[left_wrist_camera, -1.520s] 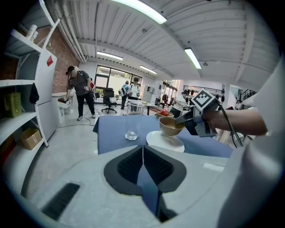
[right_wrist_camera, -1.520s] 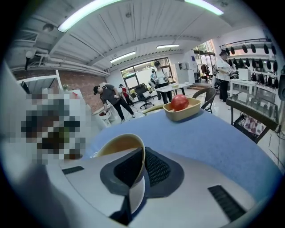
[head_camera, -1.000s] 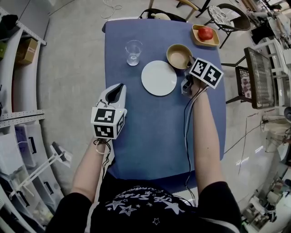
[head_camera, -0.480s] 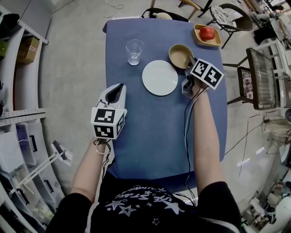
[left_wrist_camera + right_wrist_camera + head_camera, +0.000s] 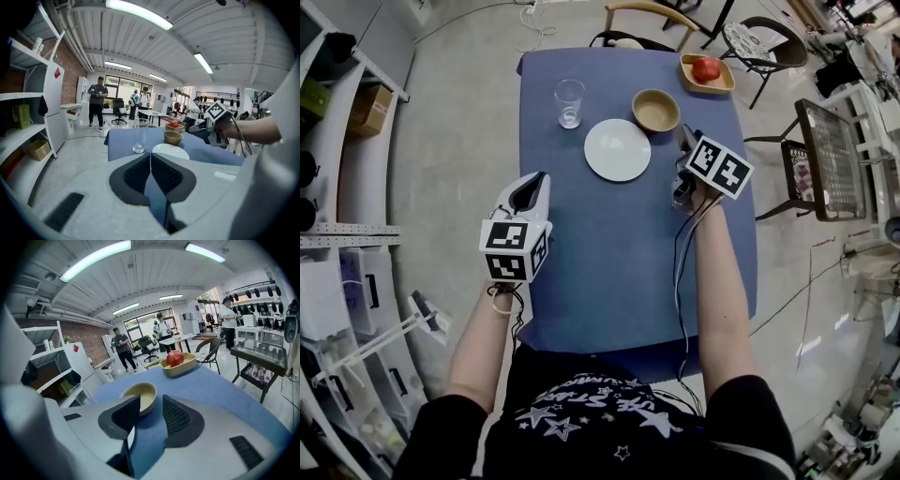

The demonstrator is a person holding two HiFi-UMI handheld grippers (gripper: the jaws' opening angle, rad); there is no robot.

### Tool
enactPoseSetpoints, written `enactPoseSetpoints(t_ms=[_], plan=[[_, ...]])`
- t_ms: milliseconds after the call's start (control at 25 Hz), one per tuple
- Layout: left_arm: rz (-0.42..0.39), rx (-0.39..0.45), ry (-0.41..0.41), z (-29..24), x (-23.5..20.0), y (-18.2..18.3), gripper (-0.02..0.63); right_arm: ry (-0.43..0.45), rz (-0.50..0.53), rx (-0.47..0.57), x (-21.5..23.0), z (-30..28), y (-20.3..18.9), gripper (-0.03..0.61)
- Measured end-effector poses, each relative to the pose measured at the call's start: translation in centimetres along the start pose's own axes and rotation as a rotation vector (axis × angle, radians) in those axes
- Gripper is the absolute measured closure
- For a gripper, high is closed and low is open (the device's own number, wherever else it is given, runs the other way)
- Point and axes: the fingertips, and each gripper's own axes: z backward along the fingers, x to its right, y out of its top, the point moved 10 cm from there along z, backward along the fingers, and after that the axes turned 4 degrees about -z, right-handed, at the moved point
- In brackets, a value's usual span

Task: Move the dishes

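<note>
On the blue table (image 5: 609, 272) stand a white plate (image 5: 618, 150), a tan bowl (image 5: 656, 110), a clear glass (image 5: 569, 101) and a tan tray (image 5: 717, 84) holding a red apple (image 5: 706, 68). My right gripper (image 5: 685, 141) is a little short of the bowl's near right side, open, with nothing between its jaws. In the right gripper view the bowl (image 5: 139, 397) sits just beyond the left jaw of that gripper (image 5: 151, 404). My left gripper (image 5: 540, 179) is shut and empty over the table's left edge, pointing at the glass (image 5: 138, 140) and plate (image 5: 170, 151).
Chairs (image 5: 769, 42) stand past the table's far end, with a dark wire rack (image 5: 834, 159) to its right. White shelving (image 5: 337, 234) runs along the left. Several people (image 5: 97, 101) stand far off in the room.
My right gripper has drawn back from the bowl's rim toward me. The left gripper has barely moved. The head camera has shifted, so the table sits a little higher in view.
</note>
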Motion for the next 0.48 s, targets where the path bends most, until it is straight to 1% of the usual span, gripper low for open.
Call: enactPoseSetpoints(t_ms=[160,320,480], plan=[[-0.012,0.032,0.022,3.2,2.8,0.6,0.591,0.067,0.033,0.018,-0.1,5.3,-0.5,0.428],[-0.016,0.065,0.059,7.4,6.4,0.9,0.591,0.143,0.046,0.036,0.3,10.9,-1.4,0.459],[-0.013,0.087,0.089,11.8,9.6,0.2,0.591,0.21,0.053,0.045,0.3,15.4,-3.1,0.482]])
